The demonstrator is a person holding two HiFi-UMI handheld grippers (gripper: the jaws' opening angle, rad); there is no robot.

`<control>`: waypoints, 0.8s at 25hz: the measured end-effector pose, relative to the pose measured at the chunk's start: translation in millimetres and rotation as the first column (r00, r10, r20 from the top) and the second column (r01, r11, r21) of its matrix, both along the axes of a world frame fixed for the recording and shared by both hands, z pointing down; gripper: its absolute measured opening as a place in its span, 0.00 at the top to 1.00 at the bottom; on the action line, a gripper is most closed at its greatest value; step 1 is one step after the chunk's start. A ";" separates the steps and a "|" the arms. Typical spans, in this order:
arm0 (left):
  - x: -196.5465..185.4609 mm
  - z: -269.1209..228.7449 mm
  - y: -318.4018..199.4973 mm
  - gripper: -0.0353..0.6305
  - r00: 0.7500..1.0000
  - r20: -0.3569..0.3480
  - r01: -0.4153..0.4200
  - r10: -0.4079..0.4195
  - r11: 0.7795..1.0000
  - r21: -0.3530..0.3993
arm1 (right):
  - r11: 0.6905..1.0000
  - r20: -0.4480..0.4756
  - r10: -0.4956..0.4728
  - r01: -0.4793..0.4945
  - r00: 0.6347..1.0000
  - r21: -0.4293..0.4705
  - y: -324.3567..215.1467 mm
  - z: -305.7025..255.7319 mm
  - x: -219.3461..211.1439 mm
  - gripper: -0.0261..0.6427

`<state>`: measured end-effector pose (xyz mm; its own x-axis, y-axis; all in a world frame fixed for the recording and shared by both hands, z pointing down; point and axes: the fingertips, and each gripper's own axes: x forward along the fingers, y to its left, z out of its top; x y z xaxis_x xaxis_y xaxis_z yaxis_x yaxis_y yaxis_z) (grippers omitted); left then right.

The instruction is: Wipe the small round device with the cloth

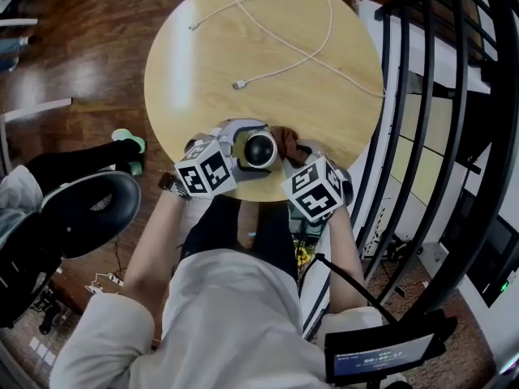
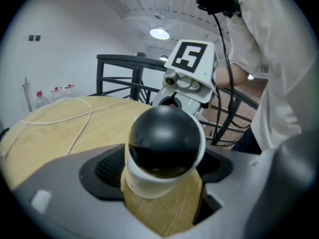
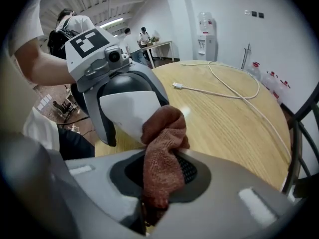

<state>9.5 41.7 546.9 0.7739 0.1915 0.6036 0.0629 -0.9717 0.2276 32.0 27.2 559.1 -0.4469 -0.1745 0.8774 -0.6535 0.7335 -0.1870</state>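
Rust-brown cloth point(image 3: 162, 158) in right gripper point(image 3: 158, 179) fingers point(image 3: 227, 185) seemingly touches small round device point(image 3: 124, 111).

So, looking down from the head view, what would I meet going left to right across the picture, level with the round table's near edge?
Black chair seat → left tool, open → small round camera between its jaws → reddish-brown cloth → right tool, clamped on the cloth → black railing.

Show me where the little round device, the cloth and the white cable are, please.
round device point(image 2: 167, 133), left gripper view, on its dark dome.
cloth point(image 3: 162, 158), right gripper view, on the middle of the bunched fabric.
white cable point(image 1: 240, 83), head view, on its plug end.
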 end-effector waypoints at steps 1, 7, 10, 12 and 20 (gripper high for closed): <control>-2.6 -0.9 -0.5 0.32 0.999 -0.006 0.050 -0.050 0.999 -0.009 | 1.000 -0.003 0.013 -0.013 1.000 0.006 -0.1 -1.4 0.9 0.86; -12.0 -10.1 -7.4 0.30 0.938 -0.047 0.342 -0.345 0.938 -0.059 | 0.958 0.238 0.284 -0.287 0.929 -0.020 -6.3 -25.0 21.7 0.86; -12.2 -10.7 -13.6 0.30 0.881 -0.044 0.469 -0.471 0.881 -0.059 | 0.901 0.449 0.400 -0.431 0.799 -0.035 -20.8 -57.9 34.3 0.86; -7.4 -14.5 -13.8 0.29 0.861 -0.053 0.502 -0.505 0.862 -0.067 | 0.874 0.517 0.420 -0.485 0.746 -0.011 -30.3 -76.7 42.0 0.86; 5.6 -6.0 -17.5 0.39 0.918 -0.028 0.395 -0.396 0.904 0.163 | 0.885 0.586 0.359 -0.464 0.727 0.033 -38.9 -99.8 35.5 0.86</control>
<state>15.1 24.2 540.9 0.7623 -0.2306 0.6047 -0.3353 -0.9399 0.0643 67.5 -11.7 459.3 -0.6882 -0.5745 0.4431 -0.7206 0.4701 -0.5097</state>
